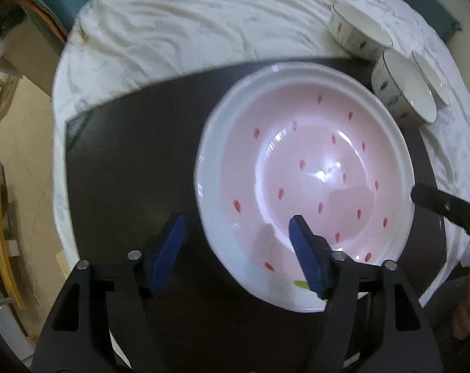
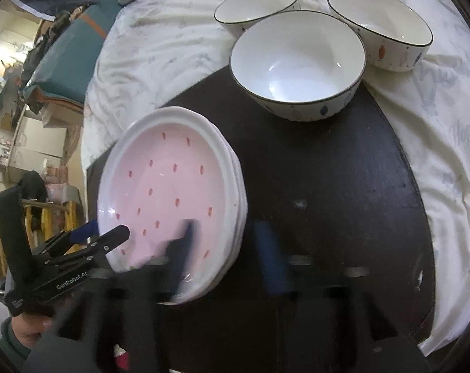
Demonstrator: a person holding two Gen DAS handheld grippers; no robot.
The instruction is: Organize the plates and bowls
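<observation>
Sitting on the dark board (image 2: pixel 328 186), near its left side: the plates (image 2: pixel 172 199), already stacked, pink one on top. Left gripper (image 1: pixel 238 227) straddling the near rim of the stack, jaws spread, gripping nothing. Right gripper (image 2: pixel 228 242) hanging over the right rim of the stack, blurred, jaws spread too. Still waiting beyond the plates: three bowls (image 2: pixel 297 62), one on the board, two on the cloth (image 2: pixel 172 31), not nested yet. Seemingly about halfway.

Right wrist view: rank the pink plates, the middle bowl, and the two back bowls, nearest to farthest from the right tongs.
1. Pink plates, at the left finger.
2. Middle bowl, ahead on the dark board.
3. Back-left bowl and back-right bowl, on the cloth; too close to call.
</observation>
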